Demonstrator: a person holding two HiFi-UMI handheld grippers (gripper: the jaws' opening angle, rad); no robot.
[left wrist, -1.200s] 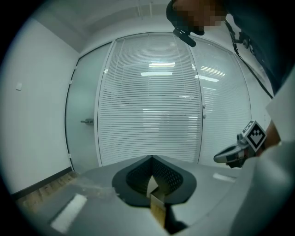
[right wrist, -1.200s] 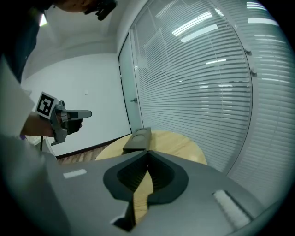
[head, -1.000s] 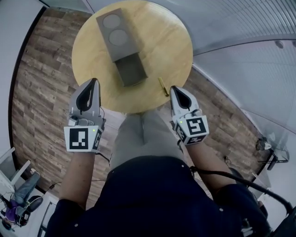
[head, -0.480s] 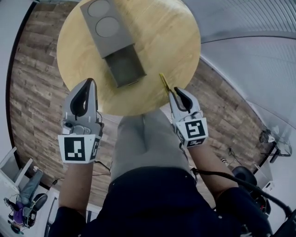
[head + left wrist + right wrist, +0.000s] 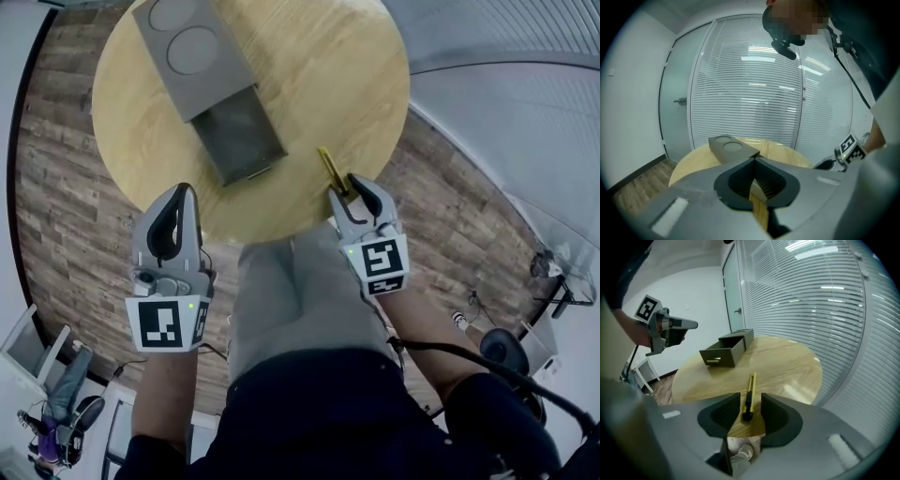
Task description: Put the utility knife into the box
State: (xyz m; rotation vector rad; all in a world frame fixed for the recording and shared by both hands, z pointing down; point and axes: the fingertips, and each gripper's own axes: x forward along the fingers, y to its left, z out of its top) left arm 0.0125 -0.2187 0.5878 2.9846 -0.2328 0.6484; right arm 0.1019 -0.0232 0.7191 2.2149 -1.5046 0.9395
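A yellow and black utility knife [image 5: 329,170] [image 5: 751,386] lies near the front edge of the round wooden table [image 5: 319,75]. The grey box [image 5: 190,52] [image 5: 727,349] [image 5: 731,146] sits at the table's far left, its drawer [image 5: 239,138] pulled out towards me. My right gripper [image 5: 349,189] [image 5: 750,403] hovers at the knife's near, black end. Its jaws have just been opening and now stand open, the knife's end lying between them untouched. My left gripper [image 5: 180,190] [image 5: 754,160] hangs shut and empty just off the table's front left edge.
Wood-plank floor [image 5: 56,187] surrounds the table, and the person's legs [image 5: 291,291] are right below its front edge. A glass wall with blinds [image 5: 754,93] stands behind the table. A chair [image 5: 56,394] is at the lower left.
Both grippers have sunk toward the table's front edge. The right gripper's jaws went from shut to open, and the knife's near end now sits between them.
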